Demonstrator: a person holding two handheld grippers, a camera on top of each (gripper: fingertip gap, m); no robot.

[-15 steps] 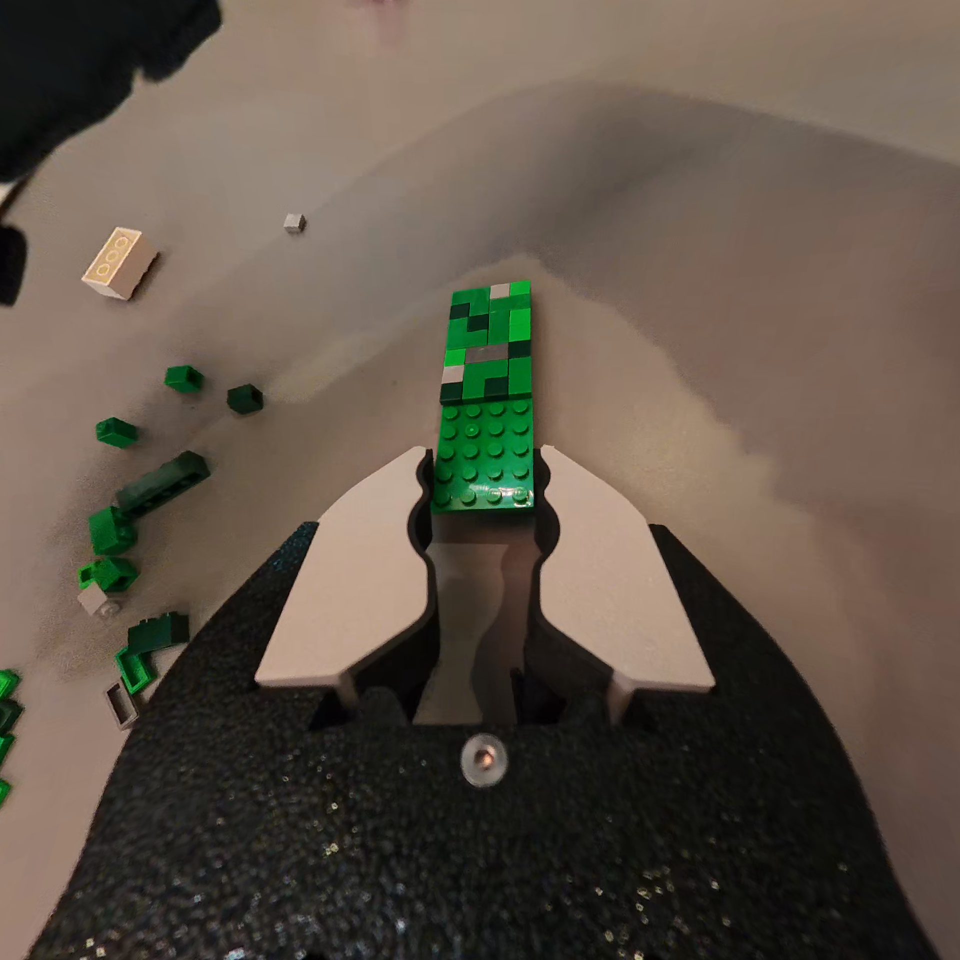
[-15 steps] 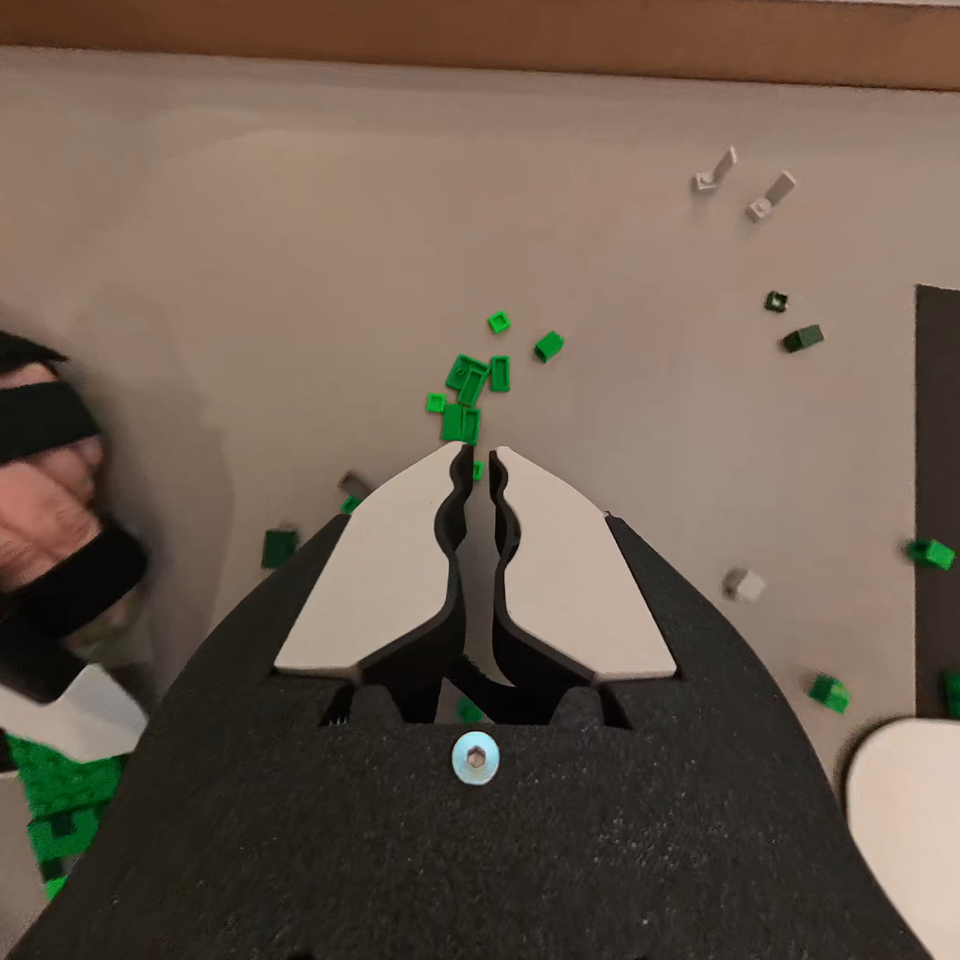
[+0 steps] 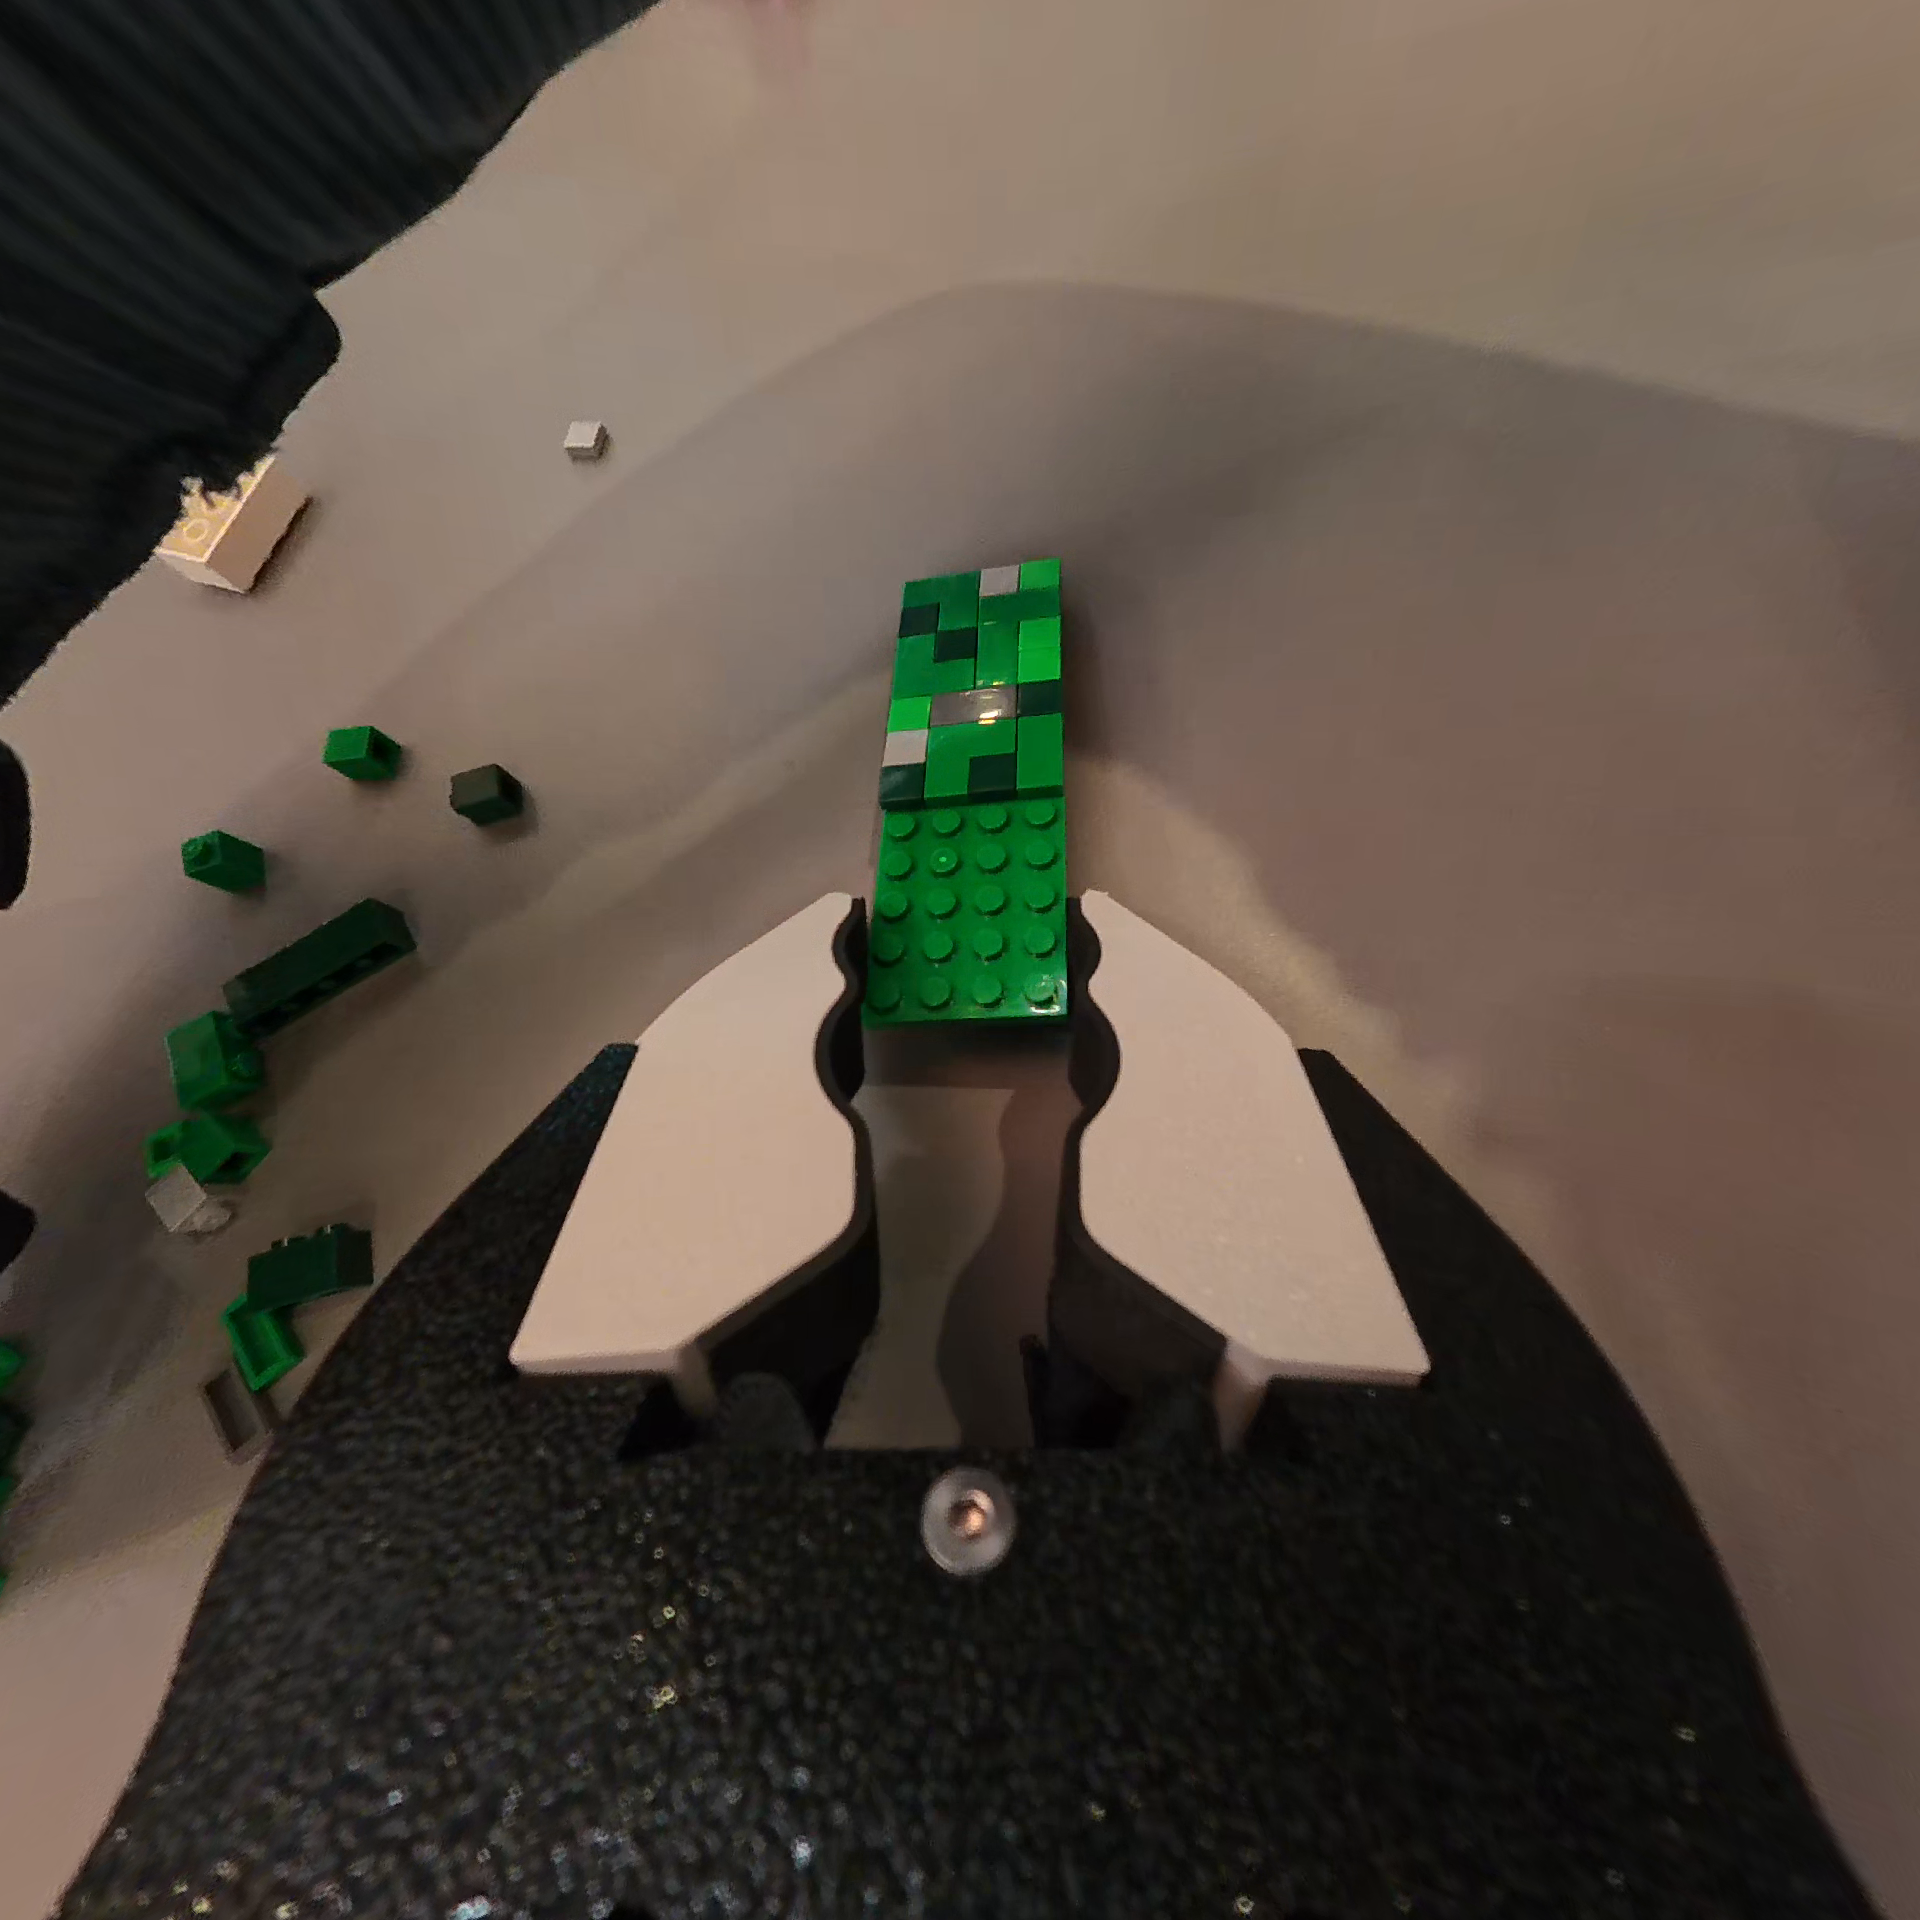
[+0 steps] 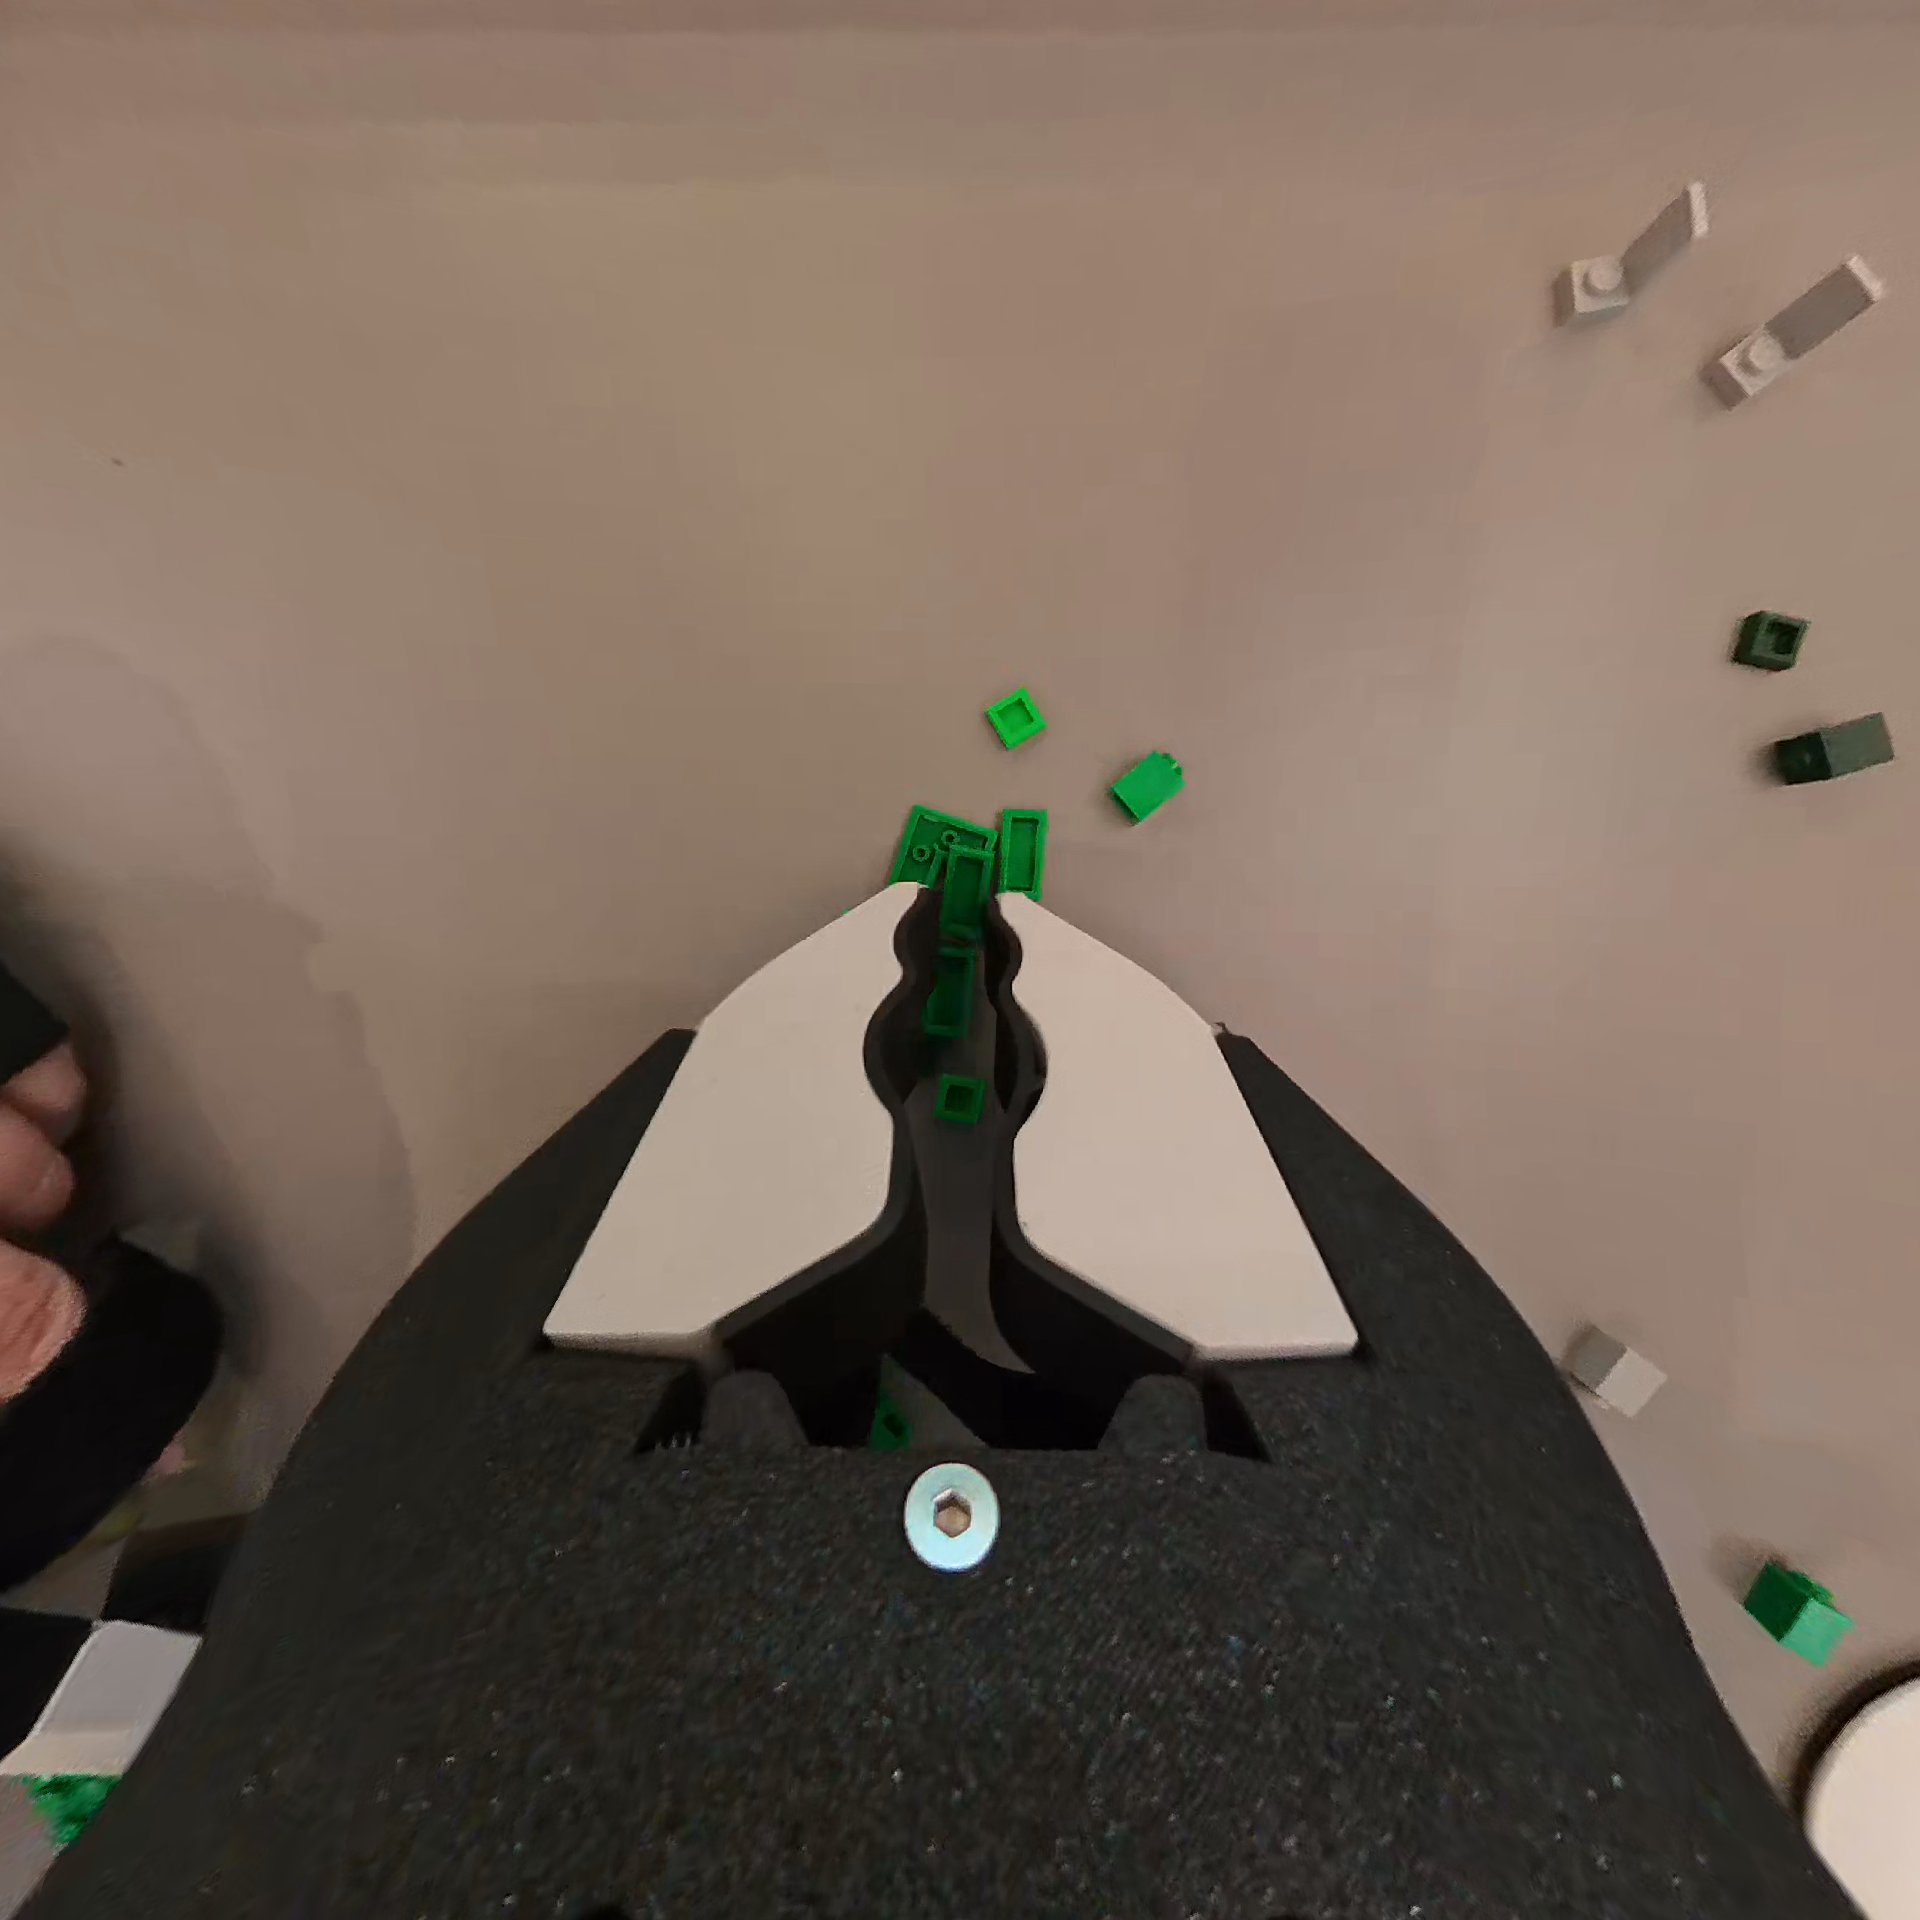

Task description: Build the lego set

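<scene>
- long green lego plate (image 3: pixel 971 914) held out flat above the table (image 3: pixel 1455 727), near end clamped between the fingers of the left gripper (image 3: pixel 971 961); far half already tiled in a mosaic of light green, dark green and grey, near half still bare studs.
- judged light and rigid, glossy and a little slippery along its thin edges; a long lever held only at one end, so likely to tip or twist when a piece is pressed on far out.
- best held as now, across the two long edges at the bare end, leaving the studs free; pressing close to the fingers looks safest.
- left gripper partly open, only as wide as the plate, both pads touching its side edges: clenched on the plate.
- right gripper (image 4: pixel 958 904) narrowed to a slim gap, tips low over a cluster of small green tiles (image 4: pixel 961 862) lying underside-up in the middle of the table; one narrow tile sits in the gap, but cannot tell whether pinched or merely seen lying beneath.
- loose green bricks (image 3: pixel 312 961) strewn toward the table's left edge in the left wrist view; grey pieces (image 4: pixel 1631 270) and dark green bricks (image 4: pixel 1829 748) toward the far right in the right wrist view.
- a person's hand (image 4: pixel 42 1247) at the left edge of the right wrist view.
</scene>
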